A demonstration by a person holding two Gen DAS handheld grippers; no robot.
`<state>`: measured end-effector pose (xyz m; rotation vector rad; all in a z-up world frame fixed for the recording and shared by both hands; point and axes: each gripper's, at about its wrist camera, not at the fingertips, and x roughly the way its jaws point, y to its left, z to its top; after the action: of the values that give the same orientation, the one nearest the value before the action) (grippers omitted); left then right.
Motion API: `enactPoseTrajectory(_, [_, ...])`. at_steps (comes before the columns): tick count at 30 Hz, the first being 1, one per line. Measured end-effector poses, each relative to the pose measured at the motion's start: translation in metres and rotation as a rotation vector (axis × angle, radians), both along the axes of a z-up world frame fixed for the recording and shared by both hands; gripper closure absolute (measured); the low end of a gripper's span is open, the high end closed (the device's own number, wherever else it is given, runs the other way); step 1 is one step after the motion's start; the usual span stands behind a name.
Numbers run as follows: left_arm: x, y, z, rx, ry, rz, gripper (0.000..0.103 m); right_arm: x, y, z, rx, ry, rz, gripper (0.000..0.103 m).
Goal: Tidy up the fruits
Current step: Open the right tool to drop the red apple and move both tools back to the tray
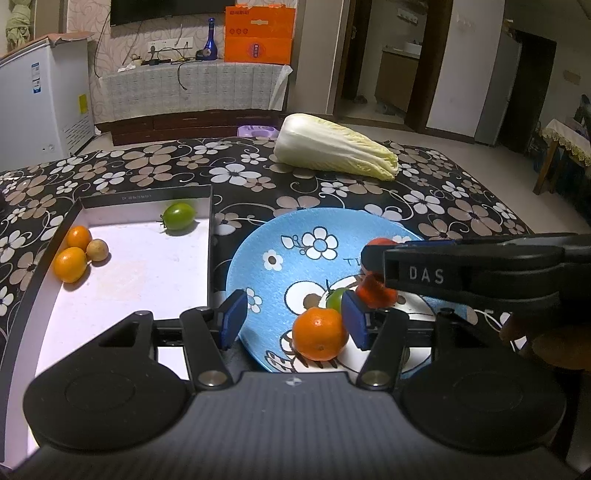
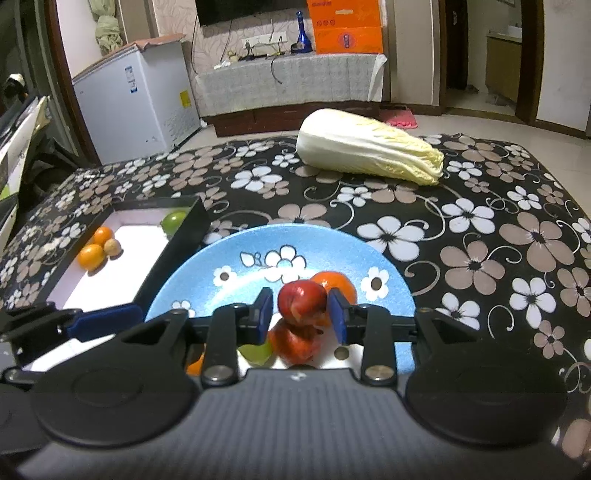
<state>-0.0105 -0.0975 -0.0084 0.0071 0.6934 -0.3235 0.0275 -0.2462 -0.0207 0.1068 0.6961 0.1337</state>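
Right gripper [image 2: 300, 310]: jaws wide, straddling upper red fruit [image 2: 302, 301] on blue plate [image 2: 207, 266], pads apart from skin. Left gripper [image 1: 293, 319]: jaws wide over plate's near rim, orange [image 1: 319, 334] between pads, ungripped. White tray [image 1: 140, 266] at table's left edge holds two oranges, green fruit [image 1: 179, 216].

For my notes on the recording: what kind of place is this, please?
Probably a living room in a home. A TV hangs above a low cabinet, a chest freezer stands at the wall, and the floral-cloth table holds a cabbage.
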Motion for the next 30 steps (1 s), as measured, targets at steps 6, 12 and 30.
enactPoseTrajectory(6, [0.000, 0.000, 0.001, -0.007, -0.004, 0.004, 0.040, -0.002, 0.000, 0.004, 0.016, -0.028, 0.005, 0.064])
enactPoseTrajectory(12, [-0.001, 0.004, 0.004, -0.017, -0.013, 0.010, 0.040, -0.005, 0.000, 0.010, 0.043, -0.068, 0.013, 0.064])
enactPoseTrajectory(30, [0.004, 0.047, 0.014, -0.037, -0.027, 0.117, 0.039, 0.001, 0.038, 0.019, 0.071, -0.113, 0.106, 0.064])
